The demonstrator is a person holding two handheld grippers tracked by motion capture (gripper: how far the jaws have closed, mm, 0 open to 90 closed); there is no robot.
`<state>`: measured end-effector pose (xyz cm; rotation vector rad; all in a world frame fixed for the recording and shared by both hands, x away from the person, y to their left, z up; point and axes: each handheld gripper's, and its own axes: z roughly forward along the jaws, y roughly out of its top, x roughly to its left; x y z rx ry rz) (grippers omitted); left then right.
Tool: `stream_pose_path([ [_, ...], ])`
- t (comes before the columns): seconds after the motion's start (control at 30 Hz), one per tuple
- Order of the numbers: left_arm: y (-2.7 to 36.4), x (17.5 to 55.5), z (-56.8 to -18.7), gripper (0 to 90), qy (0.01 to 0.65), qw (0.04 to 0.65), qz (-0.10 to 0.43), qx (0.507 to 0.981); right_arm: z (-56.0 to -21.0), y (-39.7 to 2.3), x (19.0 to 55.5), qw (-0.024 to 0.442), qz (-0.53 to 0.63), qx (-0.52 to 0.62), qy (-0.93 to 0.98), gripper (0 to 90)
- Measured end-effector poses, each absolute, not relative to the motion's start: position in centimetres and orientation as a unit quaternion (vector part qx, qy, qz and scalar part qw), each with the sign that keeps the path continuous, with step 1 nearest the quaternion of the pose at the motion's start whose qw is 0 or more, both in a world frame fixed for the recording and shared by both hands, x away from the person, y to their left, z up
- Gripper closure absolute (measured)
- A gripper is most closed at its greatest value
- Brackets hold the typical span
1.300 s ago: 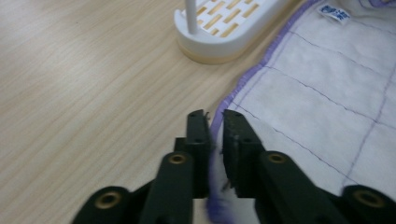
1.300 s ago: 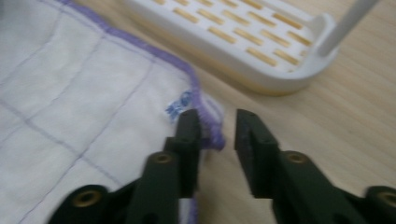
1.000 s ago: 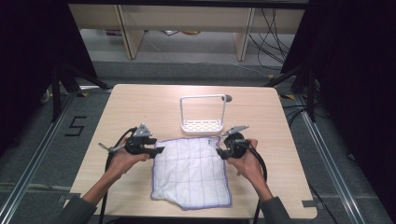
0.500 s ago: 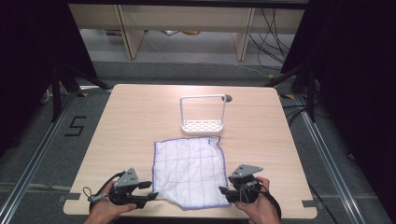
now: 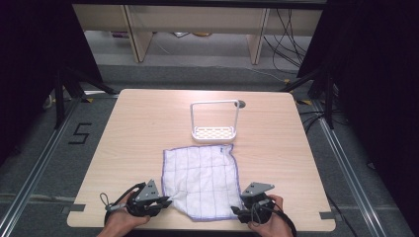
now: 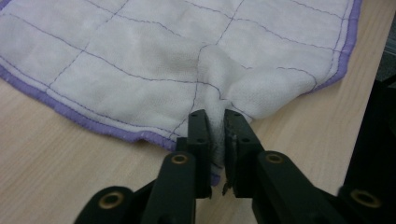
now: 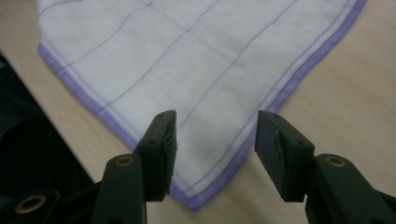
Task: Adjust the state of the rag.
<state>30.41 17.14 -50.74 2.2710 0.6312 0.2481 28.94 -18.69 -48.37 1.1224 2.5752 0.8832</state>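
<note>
While the table carries little besides a cloth and a white rack, the change of the last second is plain in the high view: both hands were up at the cloth's far corners, near the rack, and now sit at the near edge, one at each near corner.

Spread flat, the cloth lies in the near half of the table, its far edge just beside the rack and its near corners close to the table's near edge. It is white, quilted into squares by thin purple stitching and bound in a purple hem. It lies mostly smooth, except at the near left corner, where it is gathered into a small ridge.

That ridge is the left tongs' doing. Their jaws have just been closing, and in the left gripper view they are now clamped on a pinch of cloth drawn up between the pads, right at the hem. The right tongs stand apart, straddling the near right corner; the cloth lies flat under them, and neither pad presses on it.

My reading is that a fold is being set up: one near corner is secured, the other not yet gripped. The right tongs would need to drop onto the hem and close before both corners can be lifted together.
</note>
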Motion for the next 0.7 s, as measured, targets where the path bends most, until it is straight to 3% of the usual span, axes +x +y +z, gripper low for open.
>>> stream_pose_path([
  [0.17, 17.5, 29.9, -50.7, 85.2, 0.251, 0.386, 0.08, 0.884, -47.7, -19.1, 32.1, 0.117, 0.31, 0.399, 0.855, 50.1],
  [0.47, 18.9, 29.6, -49.0, 82.8, 0.238, 0.406, 0.065, 0.88, -47.4, -18.6, 34.1, 0.113, 0.301, 0.404, 0.856, 50.1],
  [0.53, 19.0, 29.8, -49.2, 76.1, 0.252, 0.405, 0.055, 0.877, -47.1, -18.2, 35.2, 0.117, 0.305, 0.403, 0.855, 50.1],
  [0.6, 19.0, 29.9, -49.1, 61.2, 0.261, 0.409, 0.046, 0.873, -47.1, -18.0, 35.7, 0.125, 0.309, 0.4, 0.854, 50.1],
  [0.63, 19.2, 30.2, -48.9, 61.2, 0.278, 0.418, 0.041, 0.864, -46.9, -17.9, 36.4, 0.129, 0.311, 0.399, 0.853, 50.1],
  [0.7, 19.6, 30.8, -48.5, 51.7, 0.287, 0.421, 0.047, 0.859, -46.4, -17.5, 38.2, 0.144, 0.316, 0.4, 0.848, 50.0],
])
